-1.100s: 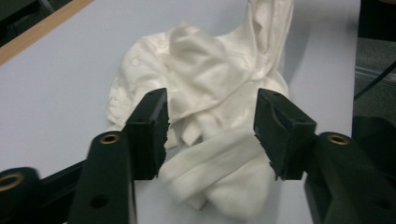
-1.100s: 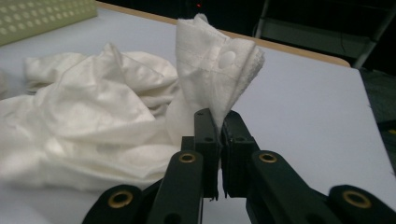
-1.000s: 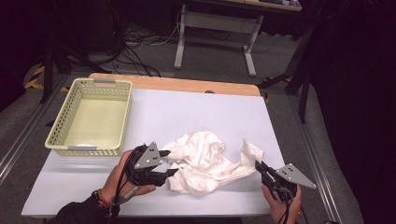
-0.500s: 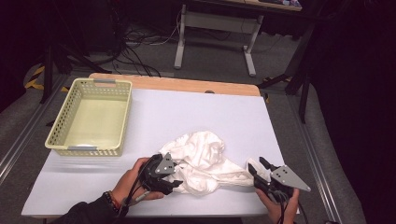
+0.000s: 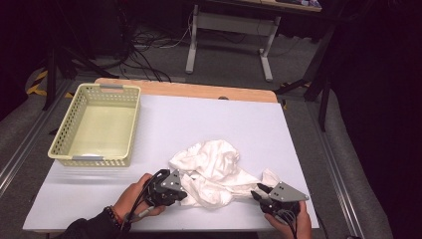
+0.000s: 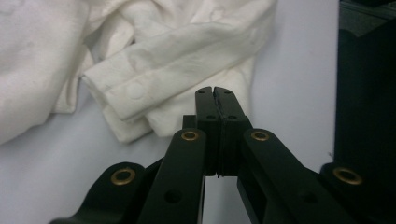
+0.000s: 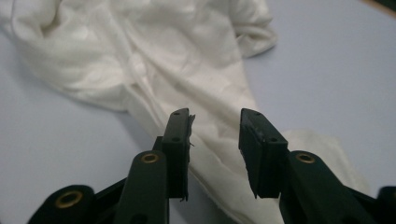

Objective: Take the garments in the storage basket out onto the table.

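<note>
Handling a crumpled white cloth at the near edge of the desk

Working from the high view: white cloth (image 5: 214, 172) lies bunched on the pale desk (image 5: 199, 119), at roughly 6 o'clock from the desk's centre, close to the near edge. One strip of it trails off toward 4 o'clock.

Left gripper (image 5: 183, 195) sits at the cloth's 8 o'clock edge, held in the person's left hand (image 5: 134, 196). In the left gripper view its jaws are pressed fully together, pad against pad, nothing visibly between them. A folded hem of the cloth (image 6: 154, 70) lies just beyond the tips, at about 11 o'clock from them; can't tell whether the tips touch fabric.

Right gripper (image 5: 259, 191) is at the cloth's 4 o'clock end, in the right hand (image 5: 291, 224). In the right gripper view its jaws stand partly apart and have just been closing. The trailing strip of cloth (image 7: 210, 121) runs under and between them. Pads (image 7: 180, 135) are not pressing on the fabric; a gap shows on both sides.

Yellow basket (image 5: 64, 134) stands on the desk at 10 o'clock from the cloth, well apart from it, long side running away from the person. Both grippers are low over the desk, one at each end of the cloth.
</note>
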Available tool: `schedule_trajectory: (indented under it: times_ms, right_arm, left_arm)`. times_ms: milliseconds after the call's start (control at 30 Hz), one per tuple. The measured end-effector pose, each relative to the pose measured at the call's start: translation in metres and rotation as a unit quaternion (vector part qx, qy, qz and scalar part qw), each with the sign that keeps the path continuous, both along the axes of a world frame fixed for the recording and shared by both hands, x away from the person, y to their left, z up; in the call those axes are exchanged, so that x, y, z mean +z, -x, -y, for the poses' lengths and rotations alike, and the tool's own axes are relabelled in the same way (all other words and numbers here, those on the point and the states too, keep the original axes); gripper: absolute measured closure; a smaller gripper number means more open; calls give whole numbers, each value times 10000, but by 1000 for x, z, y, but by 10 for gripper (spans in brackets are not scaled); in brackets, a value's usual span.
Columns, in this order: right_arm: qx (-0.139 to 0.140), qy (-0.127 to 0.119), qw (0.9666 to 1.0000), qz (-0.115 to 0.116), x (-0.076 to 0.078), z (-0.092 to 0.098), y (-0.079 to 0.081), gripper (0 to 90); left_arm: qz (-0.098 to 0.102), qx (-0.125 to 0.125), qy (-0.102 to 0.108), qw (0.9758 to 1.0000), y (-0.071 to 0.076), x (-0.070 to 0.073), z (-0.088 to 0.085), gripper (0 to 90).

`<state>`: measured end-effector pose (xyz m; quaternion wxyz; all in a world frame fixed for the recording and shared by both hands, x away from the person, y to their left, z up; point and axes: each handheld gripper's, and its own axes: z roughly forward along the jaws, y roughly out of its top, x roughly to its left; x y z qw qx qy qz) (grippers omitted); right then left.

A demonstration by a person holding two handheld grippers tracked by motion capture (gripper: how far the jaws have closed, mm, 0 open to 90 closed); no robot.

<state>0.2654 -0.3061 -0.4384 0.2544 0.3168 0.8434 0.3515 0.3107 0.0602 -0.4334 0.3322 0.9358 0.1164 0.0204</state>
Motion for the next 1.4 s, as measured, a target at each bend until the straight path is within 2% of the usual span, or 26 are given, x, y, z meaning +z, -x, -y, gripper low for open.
schedule_trajectory:
  times_ms: [67,133,167,200,233,300,333,433,600,633,667,733,867,900,967,1067,1100,1133,1200,1233,1333,1367,1400]
  right_arm:
    - [105,59,9997,-208,-4,1,1,575]
    - [173,86,9993,-307,-7,1,2,537]
    - [180,120,9991,-364,-8,0,3,530]
    - [179,184,9989,-381,-10,0,3,520]
    - [216,200,9987,-410,-10,0,3,521]
    - [347,182,9978,-532,-11,-2,3,532]
    - [367,241,9976,-538,-11,-3,3,538]
    - [395,231,9974,-561,-12,-4,3,610]
    - [394,311,9972,-546,-11,-4,4,828]
    - [402,307,9971,-567,-11,-5,4,828]
    - [417,310,9971,-565,-10,-5,5,875]
    - [532,315,9963,-602,-9,-8,6,885]
    - [678,350,9950,-647,-4,-16,12,887]
    - [811,332,9941,-637,1,-26,17,887]
    - [838,306,9939,-642,3,-29,19,887]
    - [1054,148,9917,-718,9,-45,28,885]
    - [1088,135,9912,-738,10,-50,30,884]
    - [1174,136,9901,-751,11,-57,33,881]
    - [1237,116,9894,-747,12,-61,35,878]
    - [1351,12,9879,-763,15,-67,37,851]
    - [1422,-9,9872,-717,17,-69,39,849]
    - [1448,-14,9872,-673,19,-70,39,828]
    - [1375,-39,9889,-561,22,-69,38,761]
  left_arm:
    - [77,-37,-36,10000,8,4,-5,899]
    - [84,-68,44,9999,11,7,-7,900]
    - [173,-136,92,9997,13,10,-11,899]
    - [277,0,245,9993,17,14,-16,898]
    - [277,0,245,9993,17,14,-16,878]
    - [499,247,416,9976,16,16,-18,790]
    - [514,351,430,9971,15,16,-17,758]
    - [540,468,497,9962,9,13,-15,657]
    - [683,785,496,9933,1,7,-8,448]
    - [683,785,496,9933,1,7,-8,419]
    - [670,818,502,9931,-1,6,-6,404]
    - [704,813,427,9933,-7,2,0,385]
    - [702,778,335,9939,-11,-3,4,394]
    - [645,728,265,9949,-15,-6,6,413]
    - [601,714,211,9954,-16,-7,7,436]
    - [537,675,96,9962,-20,-11,9,515]
    - [503,670,78,9965,-20,-11,9,529]
    - [506,650,69,9966,-21,-12,9,581]
    - [449,658,-6,9968,-21,-14,9,638]
    - [385,642,-19,9972,-21,-15,9,661]
    - [412,614,11,9973,-22,-16,9,694]
    - [379,631,-14,9973,-21,-16,9,703]
    - [392,568,5,9976,-22,-16,9,719]
